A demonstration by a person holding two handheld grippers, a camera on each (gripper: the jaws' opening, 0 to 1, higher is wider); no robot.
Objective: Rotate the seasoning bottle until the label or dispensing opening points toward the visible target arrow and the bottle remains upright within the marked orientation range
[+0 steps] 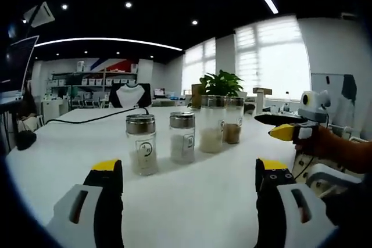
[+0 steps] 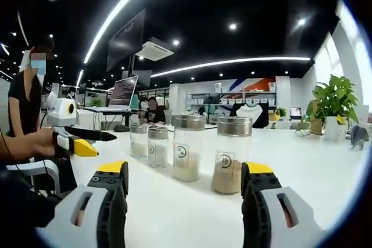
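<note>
Yellow-tipped and black, the left tongs [image 1: 189,172] stand with jaws wide apart and nothing between them, low over the white desk [image 1: 197,213]; the right tongs [image 2: 185,178] are likewise spread and empty; from there outward, four glass seasoning bottles with steel caps stand upright in a row on the desk, none touched; in the left gripper view the nearest is the bottle of white grains [image 1: 142,144], straight ahead and a little left of the gap between the jaws, then a second white-filled bottle [image 1: 182,137], a taller pale one [image 1: 212,124] and a brown-filled one [image 1: 233,120] receding to the right; in the right gripper view the row runs the other way, the brown seasoning bottle [image 2: 231,155] sitting nearest and almost in line with the jaw gap; each bottle's long axis is vertical, so a turn about that axis would keep it upright; the right tongs look closer to the brown end, the left to the white end, though which bottle is meant I cannot tell; each carries a small square label with a round emblem, its writing too small to read; I can make out no target arrow; beyond stand a potted plant [image 1: 221,83] and office shelving.
</note>
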